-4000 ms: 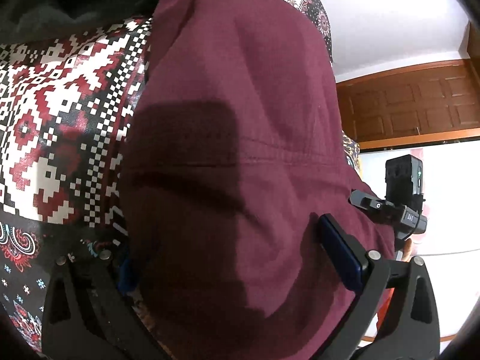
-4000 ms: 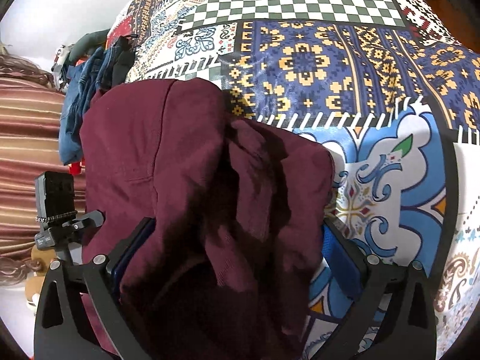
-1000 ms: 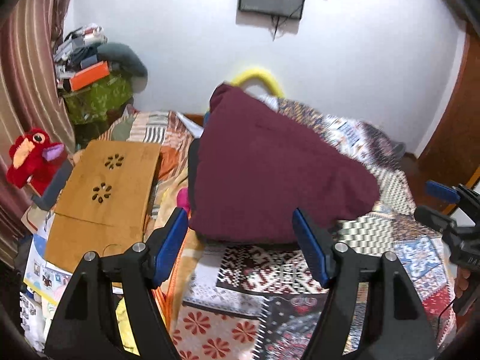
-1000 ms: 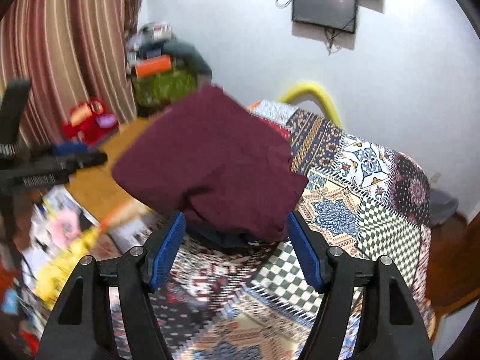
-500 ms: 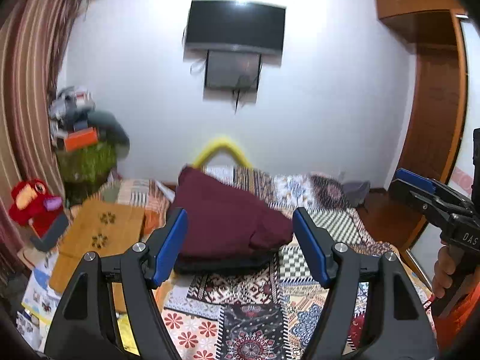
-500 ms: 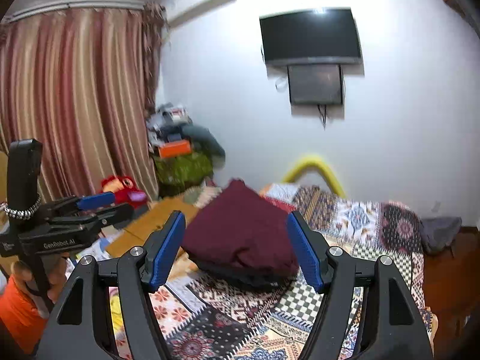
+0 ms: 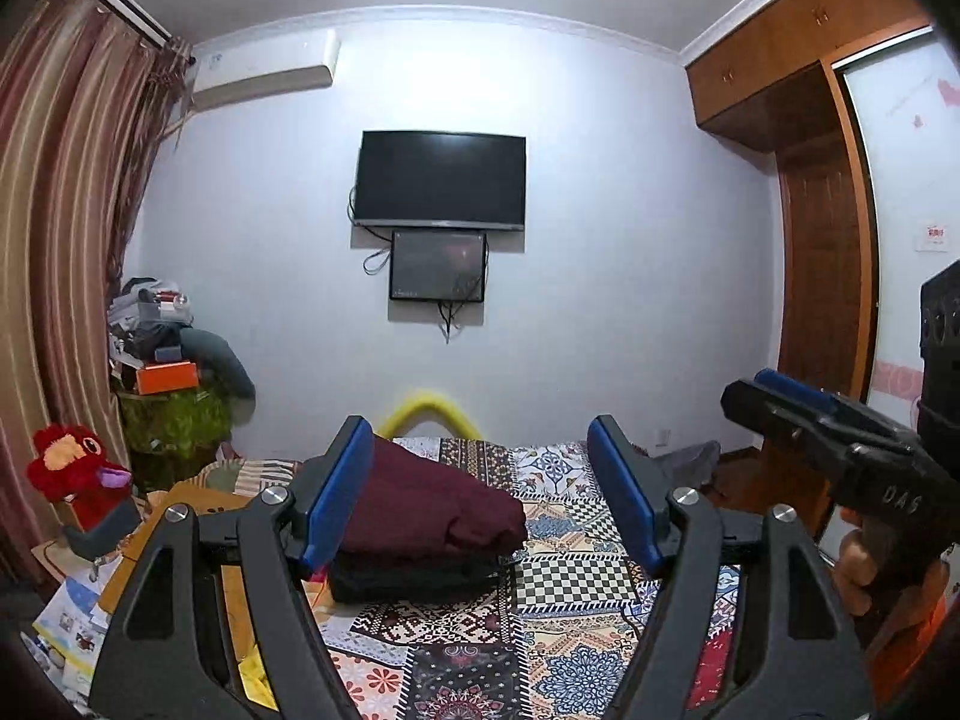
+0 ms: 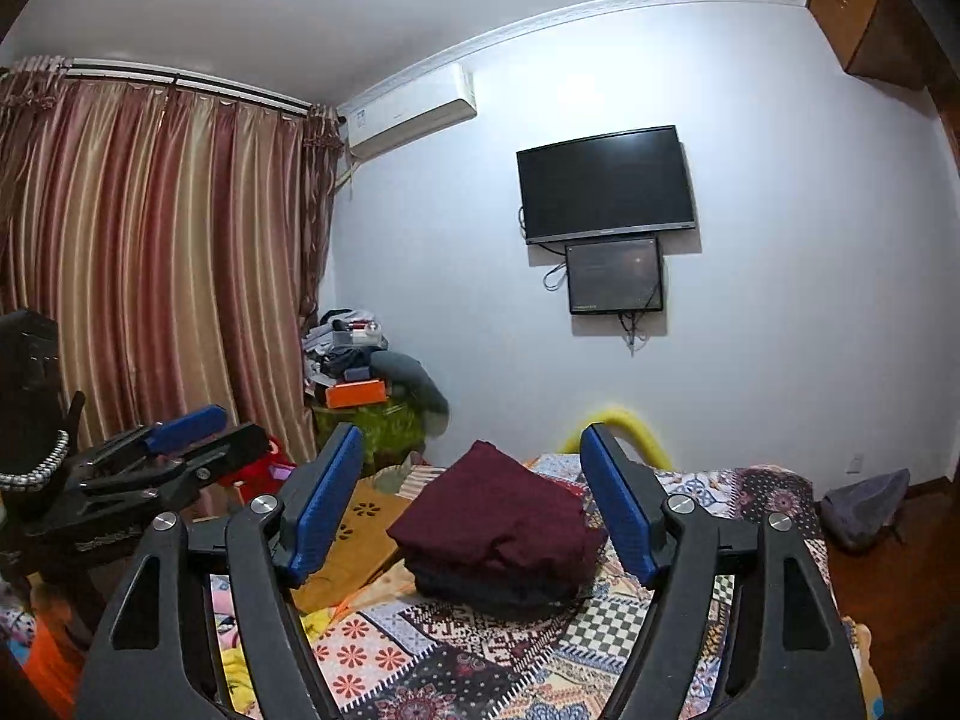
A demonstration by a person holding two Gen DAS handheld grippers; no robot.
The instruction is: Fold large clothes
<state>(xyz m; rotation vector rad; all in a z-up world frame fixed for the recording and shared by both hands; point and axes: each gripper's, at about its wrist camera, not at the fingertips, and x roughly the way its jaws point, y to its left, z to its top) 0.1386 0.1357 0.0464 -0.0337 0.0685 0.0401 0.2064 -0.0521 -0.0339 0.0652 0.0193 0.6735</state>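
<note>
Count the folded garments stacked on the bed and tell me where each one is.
2 visible. The maroon garment lies on top; a dark garment lies under it, both on the patchwork bedspread. More could be hidden inside the stack.

On the far wall we see a dark television (image 7: 441,180) with a smaller dark screen (image 7: 437,264) just below it, cables dangling beneath, and a white air conditioner (image 8: 414,111) high up to the left. Striped reddish curtains (image 8: 156,264) fill the left side, and in the far left corner we find a cluttered heap with an orange box (image 7: 167,377) on a green-covered stand, a red plush toy (image 7: 75,468) nearer to us. To the right stands a wooden wardrobe (image 7: 798,192), while a patchwork bedspread (image 7: 576,594) covers the bed, with a yellow curved tube (image 7: 433,408) at its far end and a low wooden board (image 8: 360,534) by its left edge.
</note>
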